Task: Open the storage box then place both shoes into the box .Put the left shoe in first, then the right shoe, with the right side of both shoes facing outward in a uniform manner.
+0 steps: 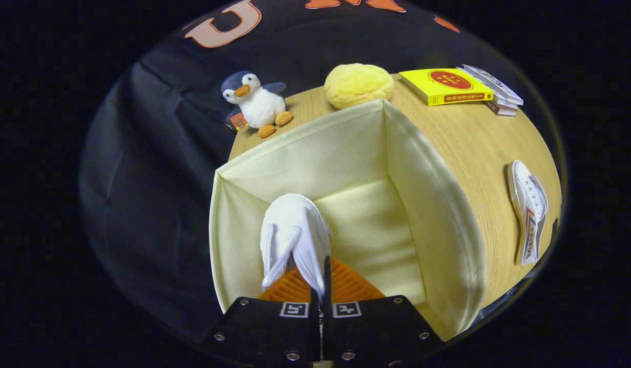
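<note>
Gripper view: jaws [319, 286] clamped on white shoe [294, 232], held inside open cream fabric storage box [438, 204], long axis running away from fingers, far end toward box's back wall. Second white shoe [528, 209] lies on table [478, 143], right of box.

table [463, 148]: wooden | on it: storage box [305, 148]; white shoe [528, 212]; penguin [256, 102]; yellow cushion [358, 84]; books [461, 87]
</note>
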